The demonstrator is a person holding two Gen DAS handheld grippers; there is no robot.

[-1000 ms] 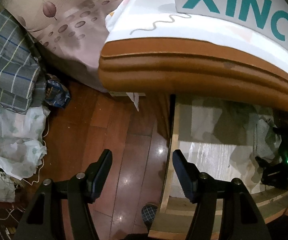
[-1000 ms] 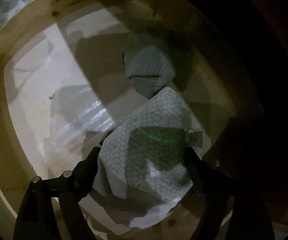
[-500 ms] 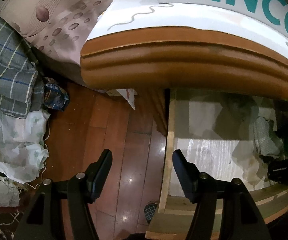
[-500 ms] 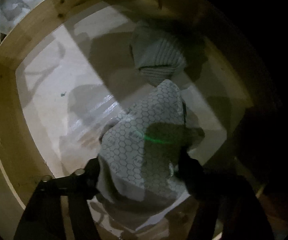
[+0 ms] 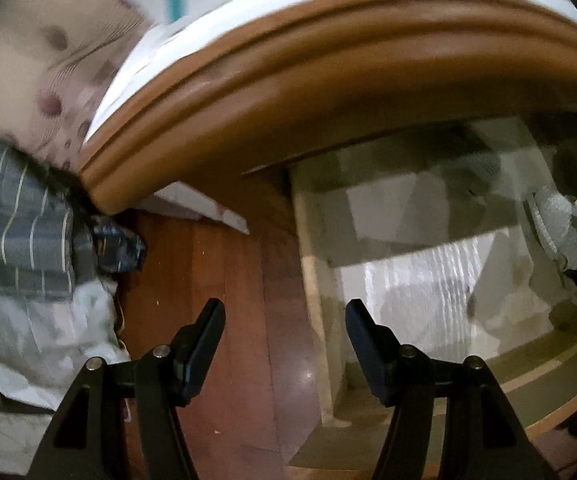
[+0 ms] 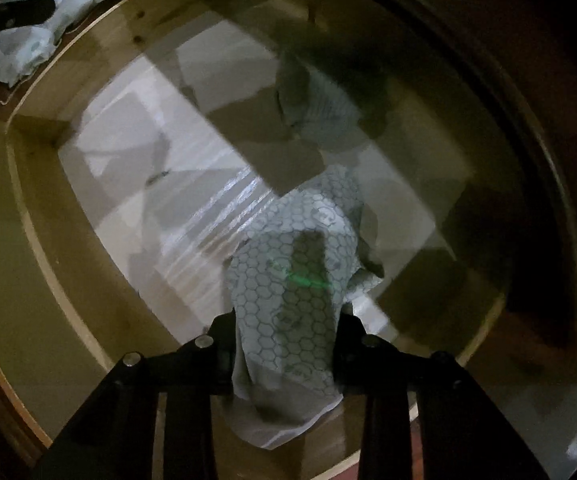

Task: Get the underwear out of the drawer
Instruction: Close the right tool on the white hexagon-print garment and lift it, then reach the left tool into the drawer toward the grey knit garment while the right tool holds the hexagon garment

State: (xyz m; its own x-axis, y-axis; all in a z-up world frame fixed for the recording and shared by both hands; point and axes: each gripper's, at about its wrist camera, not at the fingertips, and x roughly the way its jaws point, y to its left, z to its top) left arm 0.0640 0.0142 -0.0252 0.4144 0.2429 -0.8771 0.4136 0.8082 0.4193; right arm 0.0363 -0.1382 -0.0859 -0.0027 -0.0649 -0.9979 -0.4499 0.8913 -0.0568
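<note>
The open wooden drawer (image 6: pixel 28 208) has a pale lined bottom. My right gripper (image 6: pixel 284 344) is shut on the grey underwear with a hexagon print (image 6: pixel 288 280), which hangs bunched between the fingers above the drawer floor. A second folded striped garment (image 6: pixel 320 116) lies further back in the drawer. My left gripper (image 5: pixel 284 328) is open and empty, over the drawer's left wall (image 5: pixel 316 280) and the wood floor. In the left wrist view the underwear (image 5: pixel 564 224) shows at the drawer's far right.
The brown rounded cabinet top (image 5: pixel 328 92) with a white cloth overhangs the drawer. A patterned bed sheet (image 5: pixel 28 64), a folded plaid cloth (image 5: pixel 12 216) and a pale bundle (image 5: pixel 28 340) lie left on the red wood floor (image 5: pixel 216 280).
My right gripper has closed on the hexagon-print underwear and lifted it, bunching it between the fingers. The left gripper has shifted, still open, with the view now blurred.
</note>
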